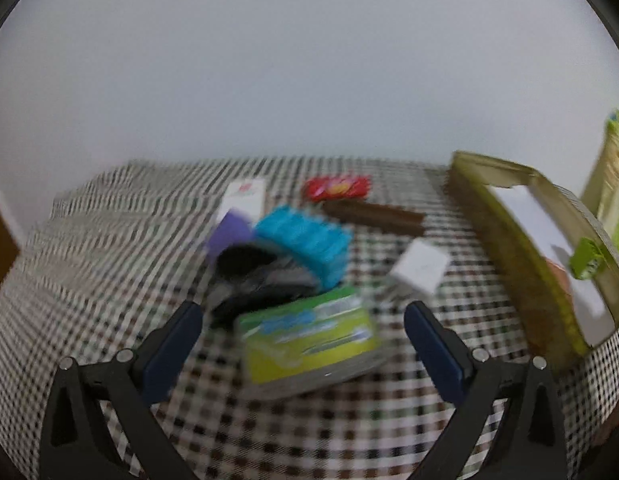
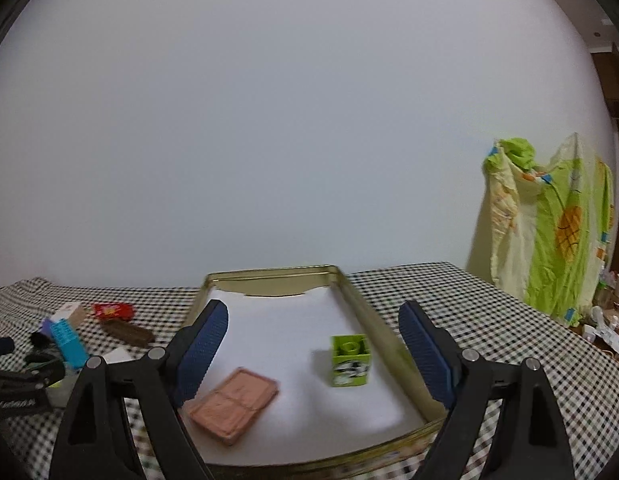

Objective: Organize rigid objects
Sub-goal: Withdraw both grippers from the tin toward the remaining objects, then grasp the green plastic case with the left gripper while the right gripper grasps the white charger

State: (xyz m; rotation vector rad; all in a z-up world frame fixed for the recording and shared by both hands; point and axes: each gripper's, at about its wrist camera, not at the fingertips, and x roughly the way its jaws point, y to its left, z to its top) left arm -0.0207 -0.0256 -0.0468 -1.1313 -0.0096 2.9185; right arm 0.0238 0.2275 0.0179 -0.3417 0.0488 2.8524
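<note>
A pile of small objects lies on the checked tablecloth [image 1: 89, 240]. Nearest my open left gripper [image 1: 303, 312] is a green and yellow pack [image 1: 309, 336], just beyond the blue fingertips and not touched. Behind it lie a black thing [image 1: 249, 272], a turquoise ribbed block [image 1: 305, 240], a purple piece [image 1: 229, 232], two white boxes [image 1: 243, 198] [image 1: 421, 268], a red packet [image 1: 335, 187] and a brown bar [image 1: 373, 214]. My right gripper [image 2: 313, 312] hangs open and empty over the gold tin tray [image 2: 269, 276], which holds a green cube [image 2: 349, 360] and a pink flat block [image 2: 235, 404].
The tray [image 1: 509, 248] stands to the right of the pile. A green and yellow patterned cloth [image 2: 549, 220] hangs at the right by the grey wall. Small cups and clutter [image 2: 609, 320] sit low beyond the table's right edge. The left gripper's body [image 2: 17, 384] shows at the left.
</note>
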